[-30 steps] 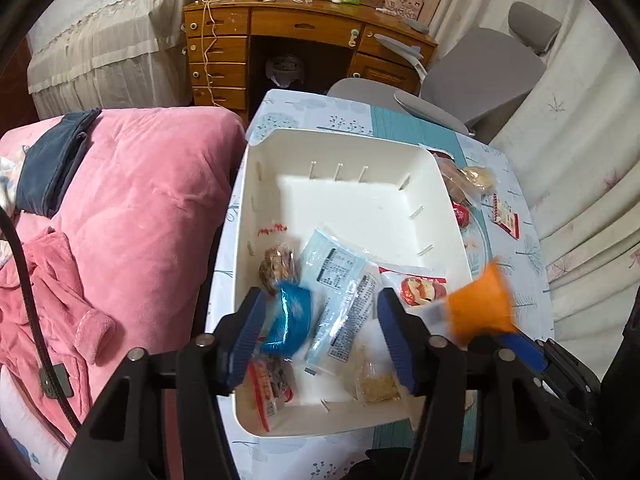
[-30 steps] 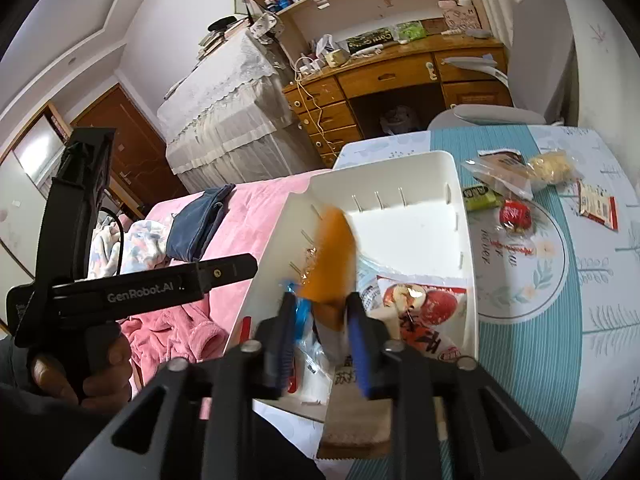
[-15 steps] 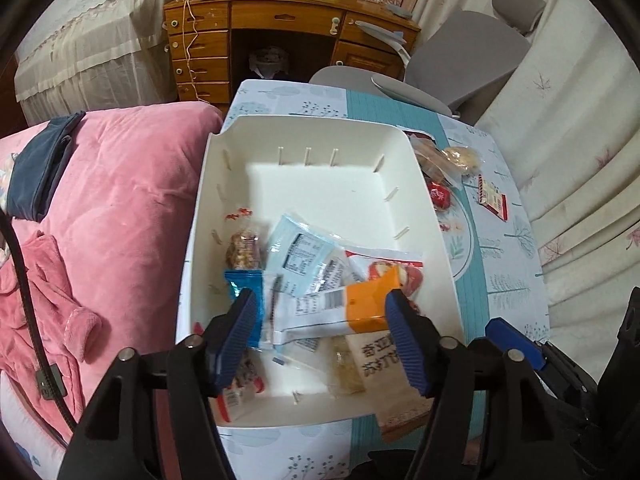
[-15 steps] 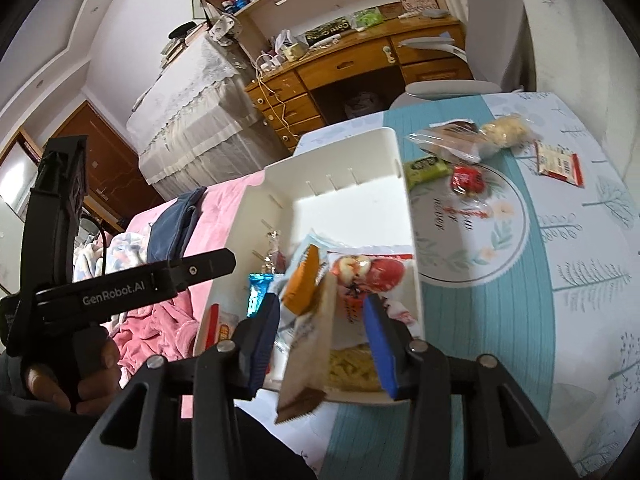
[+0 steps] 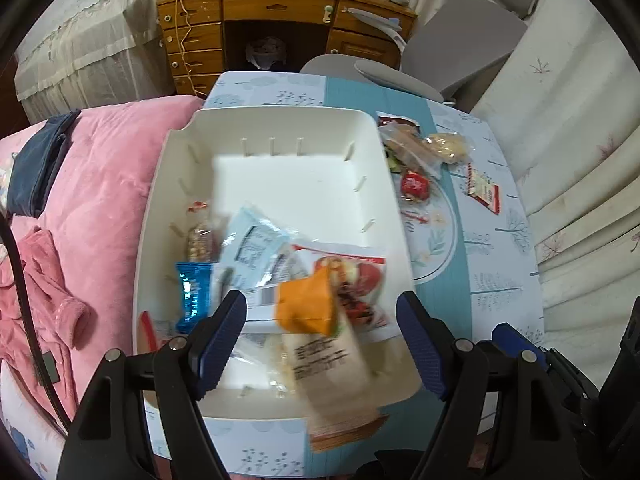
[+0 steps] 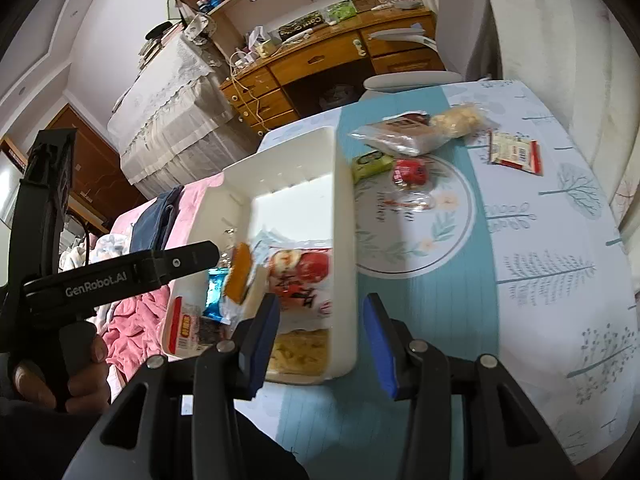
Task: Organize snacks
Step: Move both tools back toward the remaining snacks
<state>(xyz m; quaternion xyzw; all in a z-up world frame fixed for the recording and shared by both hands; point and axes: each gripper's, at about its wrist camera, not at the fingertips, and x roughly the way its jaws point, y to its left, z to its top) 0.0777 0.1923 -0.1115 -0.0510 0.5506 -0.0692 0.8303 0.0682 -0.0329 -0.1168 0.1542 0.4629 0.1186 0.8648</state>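
A white bin (image 5: 280,120) (image 6: 344,240) sits on the table's left side and holds several snack packets. An orange-topped packet (image 5: 306,306) (image 6: 240,276) lies on the pile at the near end, beside a blue wrapper (image 5: 192,294). A tan packet (image 5: 336,376) hangs over the bin's near rim. My left gripper (image 5: 320,336) is open and empty above the bin's near end. My right gripper (image 6: 320,336) is open and empty, over the bin's near right corner. Loose snacks lie on the table: a red round one (image 6: 410,172), a green packet (image 6: 370,164), a clear bag (image 6: 404,136).
A red-and-white sachet (image 6: 516,152) and a pale cookie bag (image 6: 460,120) lie at the table's far right. A pink blanket (image 5: 92,184) borders the bin on the left. A grey chair (image 5: 448,52) and a wooden desk (image 5: 280,12) stand beyond the table.
My right gripper let go of the orange-topped packet, opened, and drew back to the right. The packet now lies in the bin. My left gripper stayed open over the bin.
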